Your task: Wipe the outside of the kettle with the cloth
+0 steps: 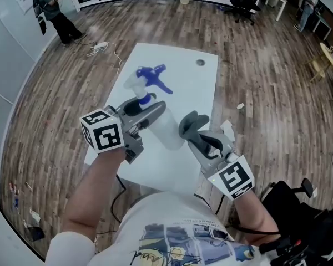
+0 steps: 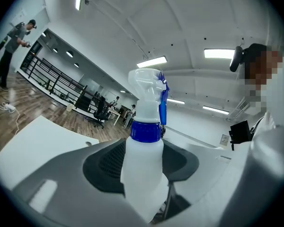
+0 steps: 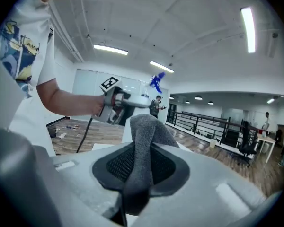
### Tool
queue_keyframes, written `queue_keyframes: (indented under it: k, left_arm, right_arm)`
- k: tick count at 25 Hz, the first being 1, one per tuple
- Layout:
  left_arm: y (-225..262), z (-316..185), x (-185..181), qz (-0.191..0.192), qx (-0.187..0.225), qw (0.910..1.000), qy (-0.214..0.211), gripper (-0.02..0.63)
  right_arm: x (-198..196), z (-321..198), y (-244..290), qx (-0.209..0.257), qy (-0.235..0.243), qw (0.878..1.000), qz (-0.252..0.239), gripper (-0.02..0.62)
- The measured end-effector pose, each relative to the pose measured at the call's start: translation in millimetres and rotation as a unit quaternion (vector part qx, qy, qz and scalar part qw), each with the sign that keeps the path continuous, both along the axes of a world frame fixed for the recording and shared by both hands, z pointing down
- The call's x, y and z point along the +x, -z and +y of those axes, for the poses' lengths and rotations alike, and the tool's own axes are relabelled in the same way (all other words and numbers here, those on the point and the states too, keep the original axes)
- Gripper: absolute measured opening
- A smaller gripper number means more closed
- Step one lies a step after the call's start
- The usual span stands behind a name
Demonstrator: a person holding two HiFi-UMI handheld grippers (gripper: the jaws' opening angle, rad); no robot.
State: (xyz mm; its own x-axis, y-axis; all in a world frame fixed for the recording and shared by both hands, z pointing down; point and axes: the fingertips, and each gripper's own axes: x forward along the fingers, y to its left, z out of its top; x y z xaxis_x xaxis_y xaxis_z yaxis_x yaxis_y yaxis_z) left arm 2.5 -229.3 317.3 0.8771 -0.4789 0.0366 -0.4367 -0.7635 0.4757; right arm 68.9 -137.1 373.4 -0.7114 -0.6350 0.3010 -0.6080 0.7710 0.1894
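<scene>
My left gripper (image 1: 154,111) is shut on a white spray bottle (image 1: 165,128) with a blue collar and blue trigger; the bottle (image 2: 143,167) stands upright between the jaws of the left gripper (image 2: 142,161). My right gripper (image 1: 192,127) is shut on a grey cloth (image 1: 194,121), whose fold (image 3: 146,143) sticks up from between the jaws of the right gripper (image 3: 144,167). Both are held above the near part of a white table (image 1: 186,85), close side by side. The right gripper view shows the left gripper (image 3: 120,100) and the bottle's blue trigger (image 3: 156,82). No kettle is in any view.
The table has a small round hole (image 1: 200,62) near its far edge. A cable (image 1: 102,46) lies on the wooden floor to the left, paper scraps (image 1: 241,105) to the right. A person (image 1: 53,11) stands far left; office chairs (image 1: 241,1) stand at the back.
</scene>
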Motion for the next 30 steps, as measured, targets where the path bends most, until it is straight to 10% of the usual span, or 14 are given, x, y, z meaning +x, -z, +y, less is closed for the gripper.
queue_keyframes:
  k: [8,20,30]
  left_arm:
    - [-6,4,13,-0.019,-0.001,0.9997,0.018,0.216]
    - [3,-2,5,-0.007,0.004,0.9978,0.065,0.216]
    - [-4,-8,-5,-0.017,0.009,0.9964,0.083,0.216]
  right_arm:
    - [-36,7,7,0.053,0.002,0.996,0.077,0.075]
    - [6,15,-94,0.0,-0.026,0.987,0.16,0.075]
    - [8,15,-67,0.007,-0.042,0.991,0.124,0.075]
